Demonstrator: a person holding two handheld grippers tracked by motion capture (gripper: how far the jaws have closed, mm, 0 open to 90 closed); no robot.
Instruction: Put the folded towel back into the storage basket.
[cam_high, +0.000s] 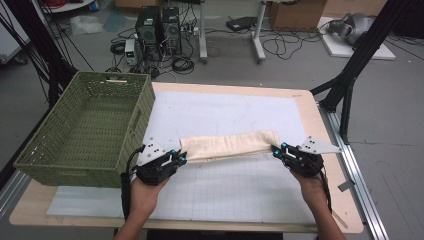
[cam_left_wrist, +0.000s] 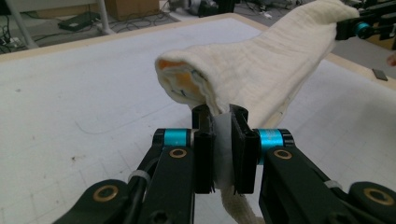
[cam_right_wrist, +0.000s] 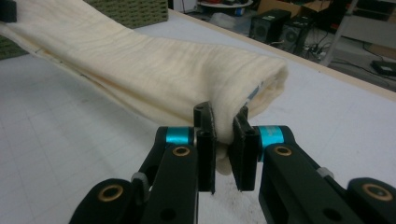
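Note:
A cream folded cloth (cam_high: 227, 145) hangs stretched between my two grippers just above the white gridded mat (cam_high: 235, 190). My left gripper (cam_high: 181, 159) is shut on the cloth's left end, and the left gripper view shows the fabric (cam_left_wrist: 261, 65) pinched between the black pads (cam_left_wrist: 204, 149), with an orange inner layer at the fold. At the cloth's right end my right gripper (cam_high: 276, 149) is shut on it too. In the right gripper view the cloth (cam_right_wrist: 154, 79) runs away to the upper left from the gripper (cam_right_wrist: 224, 144).
A green woven basket (cam_high: 87, 125) stands at the table's left side, close beside my left hand. Bare mat lies in front of and behind the cloth. The table's wooden edge (cam_high: 330, 165) runs just right of my right gripper. Computers and cables sit on the floor beyond.

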